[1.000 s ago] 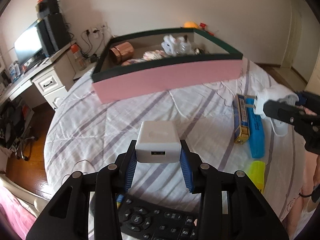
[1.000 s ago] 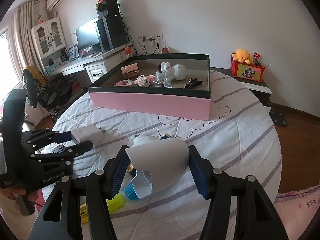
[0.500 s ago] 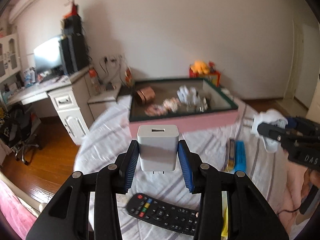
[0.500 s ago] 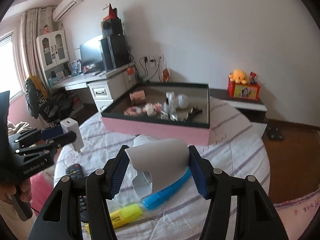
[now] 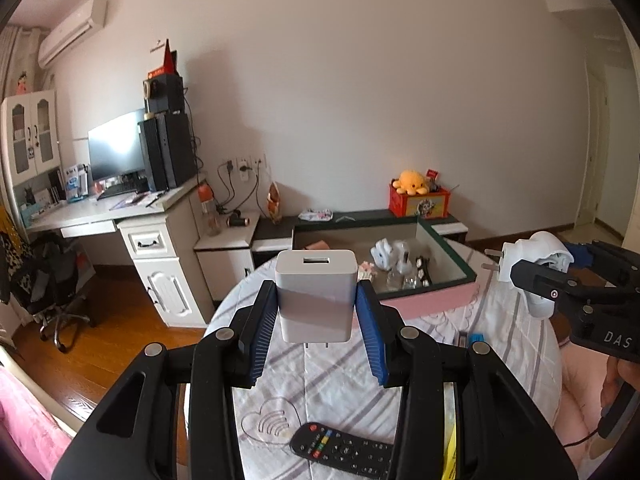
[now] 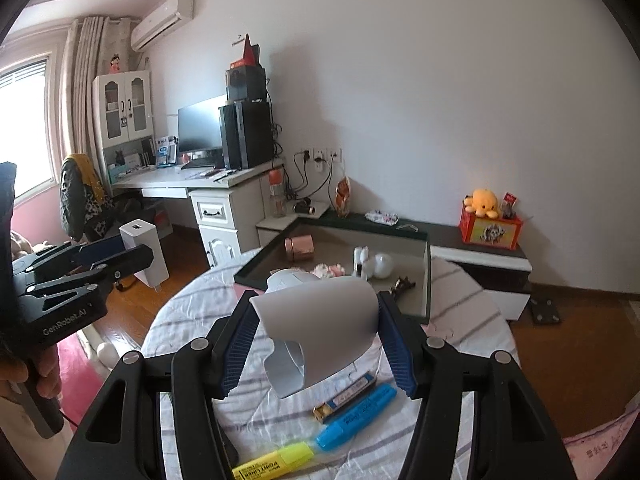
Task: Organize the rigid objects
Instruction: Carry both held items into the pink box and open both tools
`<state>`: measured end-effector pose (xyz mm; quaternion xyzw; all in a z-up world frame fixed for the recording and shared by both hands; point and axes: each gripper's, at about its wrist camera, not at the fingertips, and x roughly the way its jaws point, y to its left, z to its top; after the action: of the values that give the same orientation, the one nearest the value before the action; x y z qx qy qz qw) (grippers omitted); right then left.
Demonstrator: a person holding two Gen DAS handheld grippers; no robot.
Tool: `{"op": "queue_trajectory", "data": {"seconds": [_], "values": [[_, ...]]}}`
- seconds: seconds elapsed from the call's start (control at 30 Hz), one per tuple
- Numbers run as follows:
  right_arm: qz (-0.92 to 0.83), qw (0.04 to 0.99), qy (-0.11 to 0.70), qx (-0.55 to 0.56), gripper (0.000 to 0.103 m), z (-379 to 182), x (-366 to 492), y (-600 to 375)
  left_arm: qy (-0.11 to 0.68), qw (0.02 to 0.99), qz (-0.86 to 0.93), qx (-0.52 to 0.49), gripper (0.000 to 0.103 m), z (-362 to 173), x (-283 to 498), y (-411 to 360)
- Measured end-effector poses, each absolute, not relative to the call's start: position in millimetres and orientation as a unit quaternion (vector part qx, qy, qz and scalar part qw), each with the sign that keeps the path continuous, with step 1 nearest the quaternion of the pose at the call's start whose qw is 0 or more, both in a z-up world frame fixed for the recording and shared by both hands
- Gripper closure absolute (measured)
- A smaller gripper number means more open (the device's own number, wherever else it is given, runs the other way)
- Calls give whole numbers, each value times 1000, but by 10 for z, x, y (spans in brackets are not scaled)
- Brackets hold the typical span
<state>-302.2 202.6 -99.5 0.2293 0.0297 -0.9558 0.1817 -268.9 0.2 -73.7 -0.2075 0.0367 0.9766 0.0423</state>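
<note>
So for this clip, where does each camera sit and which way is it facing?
Left wrist: on the left gripper, facing the pink box and far wall; it grips a white charger; the right gripper shows at right.
Right wrist: on the right gripper, facing the same box; it grips a white plug; the left gripper and a hand show at left.
Shared: box, desk, both grippers.

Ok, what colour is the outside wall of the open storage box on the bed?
Pink outer wall, with a dark green rim; clearest in the left wrist view.
</note>
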Motion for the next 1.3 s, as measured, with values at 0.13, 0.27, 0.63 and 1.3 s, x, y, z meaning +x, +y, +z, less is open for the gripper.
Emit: {"op": "queue_trajectory", "data": {"seconds": [0.13,0.27,0.63,1.3], "values": [[-958,181,33,219,43,-901,-3030,2013,37,36,980,-194,62,-648,-2716,-24],[-959,182,37,216,43,-852,-3100,2000,40,29,980,-193,62,-617,-2762,-81],[-955,191,48,224,43,-884,-3422,1933,52,28,979,-196,62,-561,-3180,-99],[-912,200,82,349,43,-1441,-5154,1703,86,87,919,-375,62,-1467,-5352,306]]}}
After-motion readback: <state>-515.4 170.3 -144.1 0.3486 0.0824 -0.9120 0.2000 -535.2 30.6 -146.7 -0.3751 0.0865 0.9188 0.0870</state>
